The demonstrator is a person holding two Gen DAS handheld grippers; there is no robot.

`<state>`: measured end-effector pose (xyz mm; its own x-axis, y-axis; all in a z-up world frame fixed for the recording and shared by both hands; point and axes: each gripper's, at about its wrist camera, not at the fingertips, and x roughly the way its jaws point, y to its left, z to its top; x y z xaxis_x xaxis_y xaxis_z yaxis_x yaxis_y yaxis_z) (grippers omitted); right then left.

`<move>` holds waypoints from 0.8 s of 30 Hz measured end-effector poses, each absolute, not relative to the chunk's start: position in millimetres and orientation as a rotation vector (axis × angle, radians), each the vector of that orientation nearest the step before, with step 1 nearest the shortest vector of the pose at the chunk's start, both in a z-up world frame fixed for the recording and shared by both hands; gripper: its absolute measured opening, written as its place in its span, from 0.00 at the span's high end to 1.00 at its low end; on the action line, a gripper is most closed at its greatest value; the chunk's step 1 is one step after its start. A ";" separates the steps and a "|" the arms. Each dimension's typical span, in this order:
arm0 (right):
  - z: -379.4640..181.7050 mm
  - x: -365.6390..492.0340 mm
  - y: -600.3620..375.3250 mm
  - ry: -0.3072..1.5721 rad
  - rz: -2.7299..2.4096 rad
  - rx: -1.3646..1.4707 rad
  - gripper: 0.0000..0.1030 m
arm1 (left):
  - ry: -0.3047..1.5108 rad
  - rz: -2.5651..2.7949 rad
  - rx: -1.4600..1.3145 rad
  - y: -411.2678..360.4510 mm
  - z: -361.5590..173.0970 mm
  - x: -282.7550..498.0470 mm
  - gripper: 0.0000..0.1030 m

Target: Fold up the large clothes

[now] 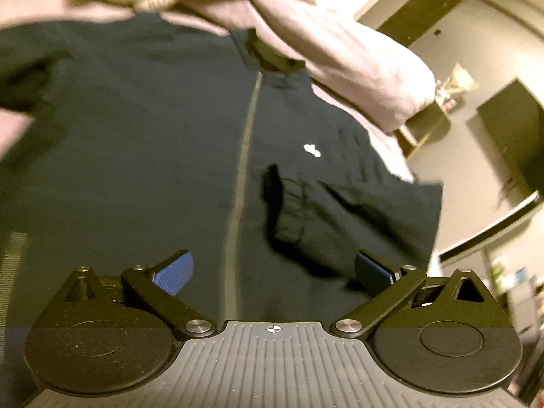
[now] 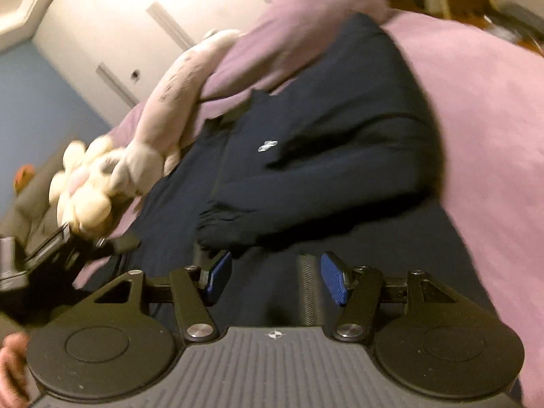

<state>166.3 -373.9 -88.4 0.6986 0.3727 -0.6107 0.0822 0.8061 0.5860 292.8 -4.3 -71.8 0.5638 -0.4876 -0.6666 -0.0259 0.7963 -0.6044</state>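
jacket [image 1: 153, 136] lies flat on pink bedding [image 2: 493, 136], both grippers' fingers apart, holding nothing.

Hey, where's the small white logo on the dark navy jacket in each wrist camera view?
Left wrist view: small white logo right of centre, right of the jacket's pale zip line.
Right wrist view: logo at centre, above the folded-in sleeve.
Shared landmark: the folded-in sleeve's ribbed cuff, just below the logo.

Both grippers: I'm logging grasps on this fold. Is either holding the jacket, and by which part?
Nothing is held. The left gripper and right gripper stand open above the dark jacket.
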 end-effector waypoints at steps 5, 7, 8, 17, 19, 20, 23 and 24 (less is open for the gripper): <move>-100.9 145.0 -394.4 0.797 0.139 0.700 0.43 | 1.044 -0.285 -0.725 -25.6 -107.4 335.3 0.27; -101.7 148.8 -390.8 0.799 0.129 0.712 0.43 | 1.080 -0.274 -0.735 -31.3 -120.5 345.2 0.32; -102.5 146.4 -393.3 0.800 0.128 0.721 0.43 | 1.083 -0.267 -0.757 -32.3 -126.1 349.0 0.40; -103.1 148.8 -392.8 0.805 0.121 0.736 0.43 | 1.041 -0.233 -0.819 -31.5 -125.1 369.1 0.86; -96.9 149.6 -392.7 0.790 0.119 0.712 0.43 | 0.979 -0.233 -0.803 -19.1 -107.0 370.0 0.87; -95.1 148.8 -394.1 0.785 0.116 0.702 0.43 | 0.931 -0.219 -0.771 -10.1 -93.4 368.4 0.87; -92.8 155.0 -394.0 0.783 0.100 0.660 0.43 | 0.779 -0.079 -0.571 23.1 -57.8 362.9 0.87; -92.8 158.8 -393.1 0.786 0.096 0.649 0.43 | 0.761 -0.028 -0.521 31.5 -52.7 362.6 0.87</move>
<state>158.8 -393.1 -92.8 0.7129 0.3140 -0.6271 0.1534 0.8027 0.5763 362.6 31.5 -52.7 0.7303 -0.2085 -0.6505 -0.1603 0.8734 -0.4598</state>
